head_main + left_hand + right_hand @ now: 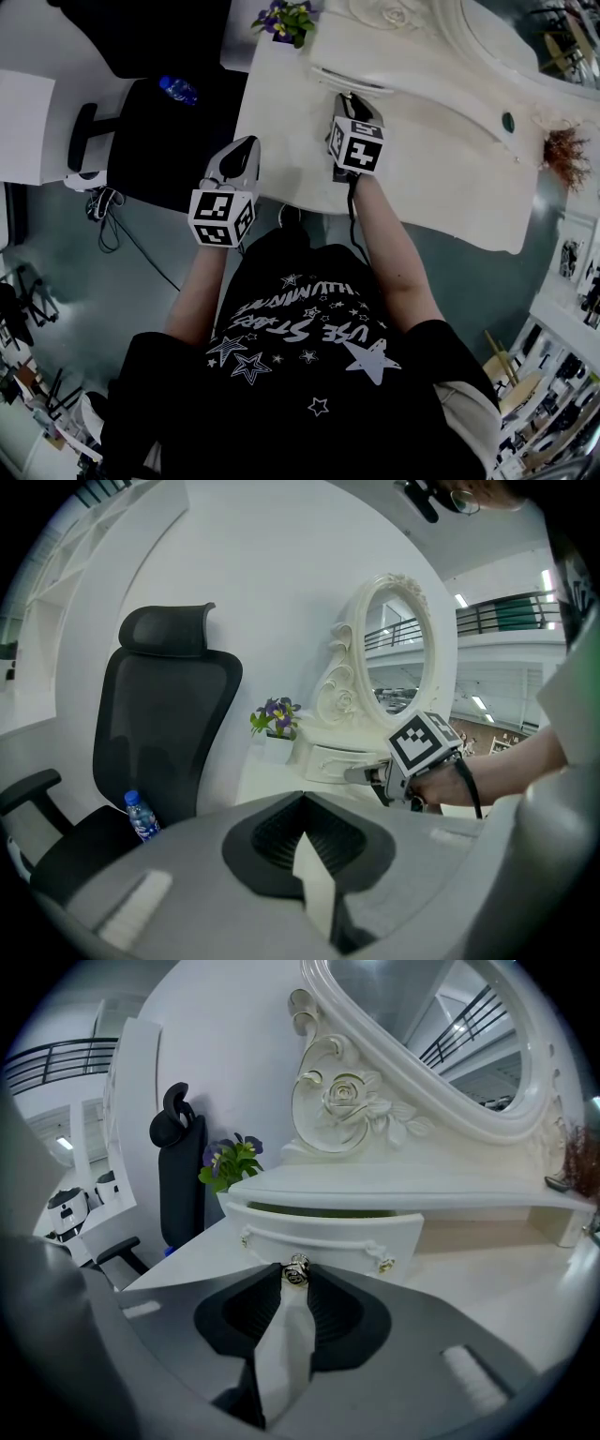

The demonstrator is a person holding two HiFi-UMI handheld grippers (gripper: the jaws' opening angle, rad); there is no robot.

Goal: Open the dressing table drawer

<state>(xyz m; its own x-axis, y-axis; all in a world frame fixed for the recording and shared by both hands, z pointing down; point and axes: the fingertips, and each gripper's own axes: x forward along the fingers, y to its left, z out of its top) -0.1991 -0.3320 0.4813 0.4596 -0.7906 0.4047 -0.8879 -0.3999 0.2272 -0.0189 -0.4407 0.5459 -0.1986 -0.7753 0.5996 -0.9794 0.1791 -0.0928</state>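
The white dressing table [441,178] carries a small curved drawer [328,1234] under its mirror shelf. The drawer stands slightly pulled out, with a dark gap along its top edge. My right gripper [297,1275] is shut on the drawer's small metal knob [297,1268], and in the head view this gripper [350,97] reaches onto the drawer front [349,81]. My left gripper [246,143] hovers at the table's left front edge, apart from the drawer. Its jaws [302,797] meet with nothing between them. The left gripper view shows the right gripper [367,774] at the drawer [328,759].
A black office chair [164,141] stands left of the table with a water bottle [177,90] on its seat. A pot of purple flowers [286,19] sits at the table's back left corner. The ornate oval mirror [497,42] rises behind the drawer. A dried reddish plant [565,155] lies at the right.
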